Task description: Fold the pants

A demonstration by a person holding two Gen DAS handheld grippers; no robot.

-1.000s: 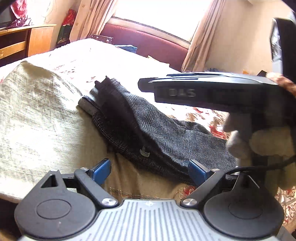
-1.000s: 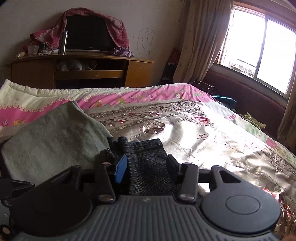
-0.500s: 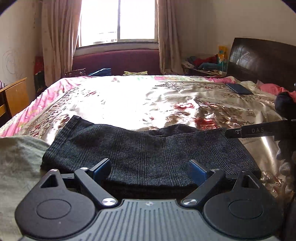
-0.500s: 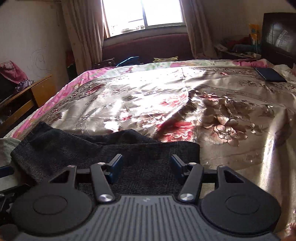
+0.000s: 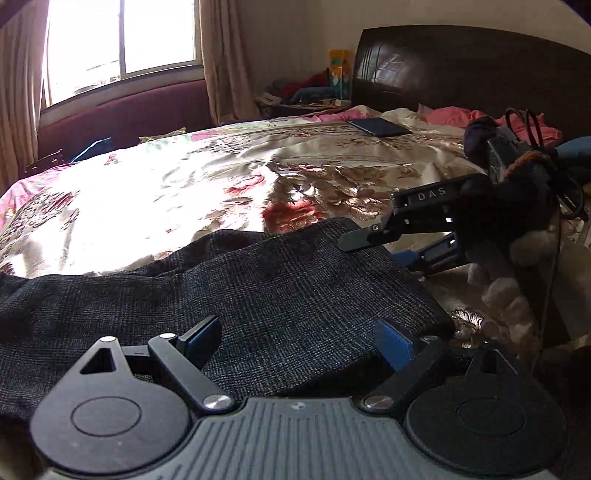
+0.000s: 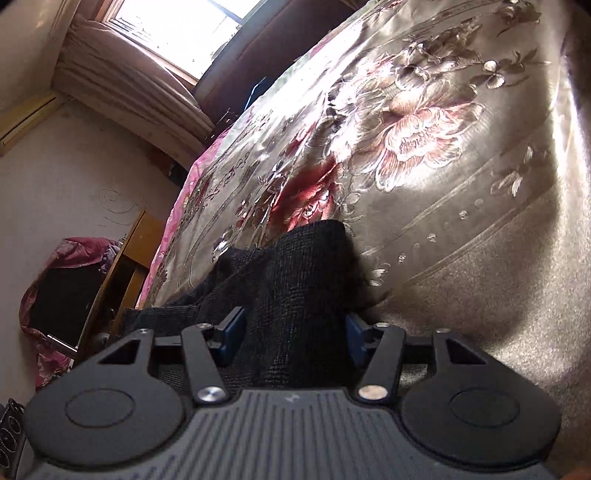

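The pants [image 5: 258, 295] are viewed close and low from the left wrist, toward the headboard [image 5: 480, 70] — the right wrist view is rolled, toward the window [image 6: 177, 33]; pants are shared.

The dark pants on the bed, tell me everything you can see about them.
The pants are dark charcoal with a faint woven check, a thick, soft-looking fabric. They lie folded in layers near the edge of the shiny floral bedspread, one corner raised. The left tongs straddle the near fold; the right tongs frame the right end, pads close against the fabric.
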